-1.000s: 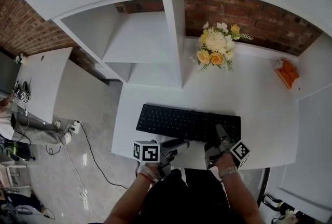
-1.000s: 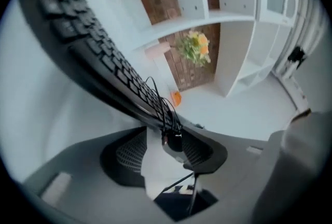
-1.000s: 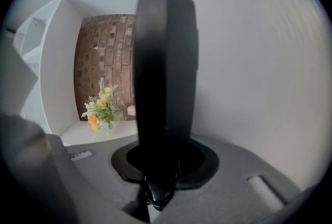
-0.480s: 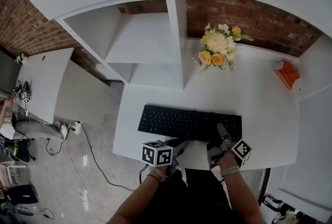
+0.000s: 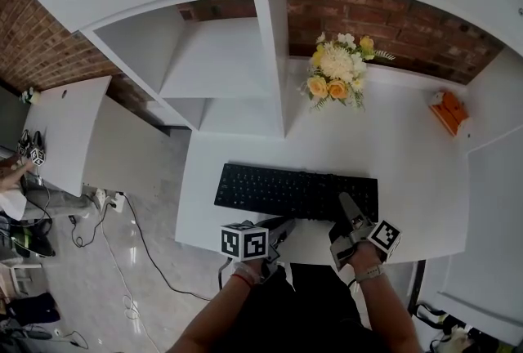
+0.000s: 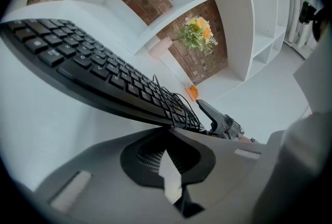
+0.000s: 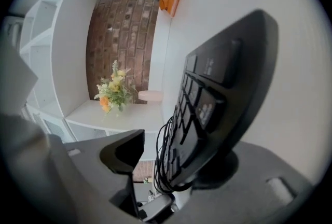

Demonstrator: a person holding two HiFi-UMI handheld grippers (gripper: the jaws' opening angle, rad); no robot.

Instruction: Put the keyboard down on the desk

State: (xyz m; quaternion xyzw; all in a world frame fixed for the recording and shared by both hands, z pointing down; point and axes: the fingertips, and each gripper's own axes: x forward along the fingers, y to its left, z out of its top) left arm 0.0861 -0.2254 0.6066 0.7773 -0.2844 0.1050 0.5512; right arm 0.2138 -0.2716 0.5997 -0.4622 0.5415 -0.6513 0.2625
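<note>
Black keyboard [image 5: 296, 194] lies flat on the white table [image 5: 409, 167], long side parallel w/ the front edge & near it. Its black cable [image 7: 165, 158] sits bundled in loops on the keys at the right-hand end.

Right gripper [image 5: 349, 211] is at that end. Its jaws have just been opening & now stand wide apart, w/ the keyboard's end btwn them. The keyboard sits close to one jaw & the other is clear of it, so the grip is released.

Left gripper [image 5: 276, 230] sits just in front of the keyboard's front edge, a bit left of centre. Its jaws are clenched together w/ nothing btwn them. Keyboard is just beyond the tips; contact can't be told.

Well behind the keyboard are flowers [image 5: 337, 73] by the brick wall [image 5: 409, 33] & an orange object [image 5: 448, 110] at back right. A white shelf unit [image 5: 221, 65] stands at back left.
</note>
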